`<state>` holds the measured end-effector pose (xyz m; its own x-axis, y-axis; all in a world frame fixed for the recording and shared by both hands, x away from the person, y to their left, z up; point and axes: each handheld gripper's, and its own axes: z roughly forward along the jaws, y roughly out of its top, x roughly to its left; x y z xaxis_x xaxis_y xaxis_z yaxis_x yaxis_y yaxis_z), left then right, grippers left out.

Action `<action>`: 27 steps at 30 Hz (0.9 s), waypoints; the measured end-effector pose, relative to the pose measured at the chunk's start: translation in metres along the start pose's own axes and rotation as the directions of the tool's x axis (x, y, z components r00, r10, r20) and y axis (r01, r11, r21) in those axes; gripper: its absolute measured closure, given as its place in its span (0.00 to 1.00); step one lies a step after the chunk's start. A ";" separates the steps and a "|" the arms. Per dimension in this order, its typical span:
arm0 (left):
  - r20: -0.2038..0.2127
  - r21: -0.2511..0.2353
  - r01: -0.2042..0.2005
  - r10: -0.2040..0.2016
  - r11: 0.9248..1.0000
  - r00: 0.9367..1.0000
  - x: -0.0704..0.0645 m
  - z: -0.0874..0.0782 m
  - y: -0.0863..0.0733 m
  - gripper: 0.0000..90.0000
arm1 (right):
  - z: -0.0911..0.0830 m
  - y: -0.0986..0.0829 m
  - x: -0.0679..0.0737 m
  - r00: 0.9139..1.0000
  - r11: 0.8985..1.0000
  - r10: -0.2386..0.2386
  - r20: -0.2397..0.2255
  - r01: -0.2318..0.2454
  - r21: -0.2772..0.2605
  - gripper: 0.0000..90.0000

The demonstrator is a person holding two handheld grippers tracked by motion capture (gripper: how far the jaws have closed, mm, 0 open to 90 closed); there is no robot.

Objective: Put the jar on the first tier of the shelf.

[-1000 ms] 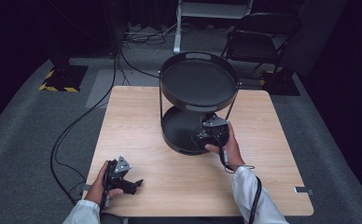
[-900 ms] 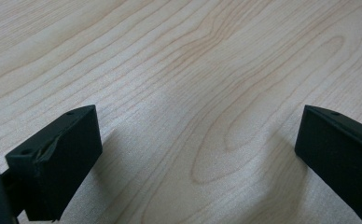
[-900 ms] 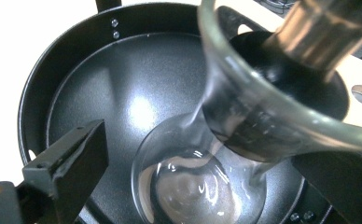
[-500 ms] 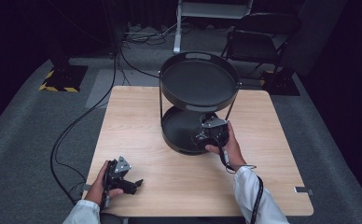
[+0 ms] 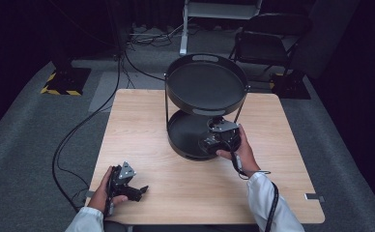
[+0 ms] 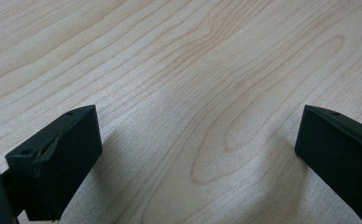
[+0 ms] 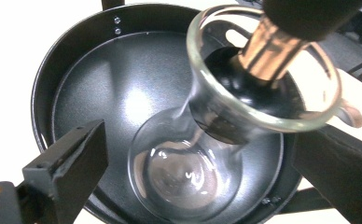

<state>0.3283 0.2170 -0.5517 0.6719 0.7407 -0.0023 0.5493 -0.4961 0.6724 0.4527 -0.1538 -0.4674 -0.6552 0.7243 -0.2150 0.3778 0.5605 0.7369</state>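
Reaching into the lower tray [image 7: 67, 93] with my right gripper [image 5: 213, 141], I have the jaws spread wide either side of a glass carafe [image 7: 193, 163], gripping nothing. It stands on the tray floor, neck toward me. Glass is slick, so a shut on the flared rim could skid off or tip it against the tray wall. The top tray [image 5: 206, 83] and the posts leave me little headroom. My left gripper [image 5: 127, 186] rests wide open and empty on the bare table [image 6: 207, 70].
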 end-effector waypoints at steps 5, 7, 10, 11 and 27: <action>0.000 0.000 0.000 0.000 1.000 1.000 0.000 0.000 0.000 0.00 | -0.007 -0.002 -0.001 1.000 1.000 -0.028 0.001 0.028 0.000 0.04; 0.000 0.000 0.000 0.000 1.000 1.000 0.000 0.000 0.000 0.00 | -0.011 -0.003 -0.001 0.999 0.999 -0.039 0.006 0.039 0.003 0.04; 0.000 0.000 0.000 0.000 1.000 1.000 0.000 0.000 0.000 0.00 | -0.016 -0.005 -0.003 0.999 0.999 -0.053 0.011 0.053 -0.002 0.04; 0.000 0.000 0.000 0.000 1.000 1.000 0.000 0.000 0.000 0.00 | -0.018 -0.006 -0.003 0.998 0.998 -0.056 0.012 0.056 0.000 0.04; 0.000 0.000 0.000 0.000 1.000 1.000 0.000 0.000 0.000 0.00 | -0.048 -0.031 -0.005 0.989 0.989 -0.144 0.028 0.143 0.025 0.04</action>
<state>0.3283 0.2171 -0.5517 0.6719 0.7407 -0.0026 0.5495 -0.4960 0.6723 0.4130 -0.1940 -0.4581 -0.6841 0.6470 -0.3367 0.2966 0.6685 0.6820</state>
